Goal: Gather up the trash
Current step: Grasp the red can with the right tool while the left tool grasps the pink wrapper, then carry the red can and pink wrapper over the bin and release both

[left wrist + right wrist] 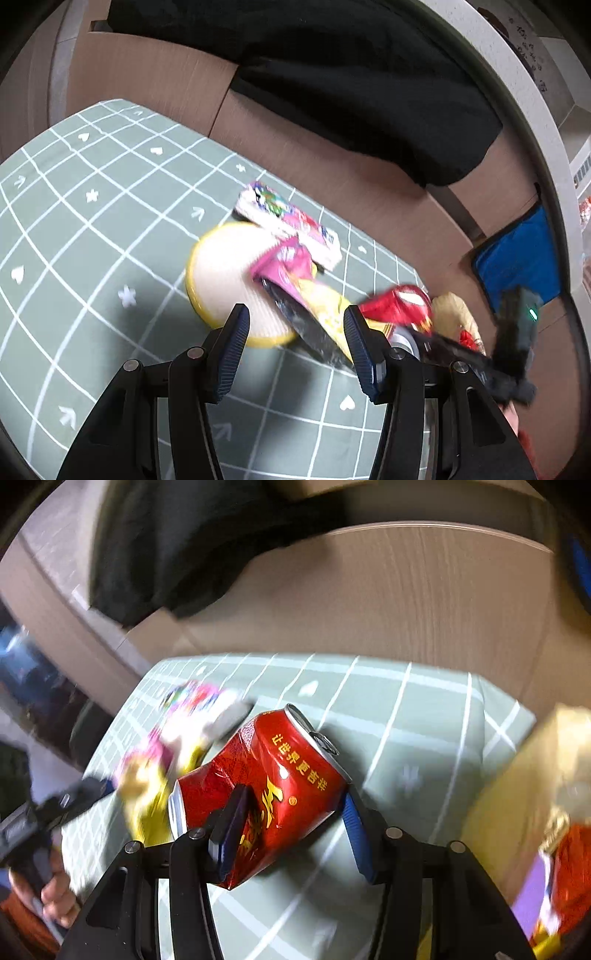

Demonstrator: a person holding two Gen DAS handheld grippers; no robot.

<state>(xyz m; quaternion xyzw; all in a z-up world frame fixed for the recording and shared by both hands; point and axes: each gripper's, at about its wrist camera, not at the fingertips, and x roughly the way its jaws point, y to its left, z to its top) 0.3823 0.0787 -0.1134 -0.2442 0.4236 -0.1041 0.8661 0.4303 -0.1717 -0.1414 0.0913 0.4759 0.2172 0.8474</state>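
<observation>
On the grid-patterned green tabletop [74, 236], a pink-and-yellow snack wrapper [295, 273] lies across a round yellow-rimmed lid [225, 280], with a dented red drink can [266, 790] just right of them

Place: a home, most likely a living room.
Table cover: a grey-green cloth [92, 229] with a white grid and small hearts, stars and arrows, a household pattern.
Floor: wood-look boards [155, 81] run past the table's far edge.
Fabric: a dark cloth [351, 81] lies on the floor beyond the table.
Litter: a crushed red drink can [266, 786], snack wrappers [291, 221] and a yellow-rimmed lid [221, 280] near the table's far corner suit everyday home snacking.
</observation>
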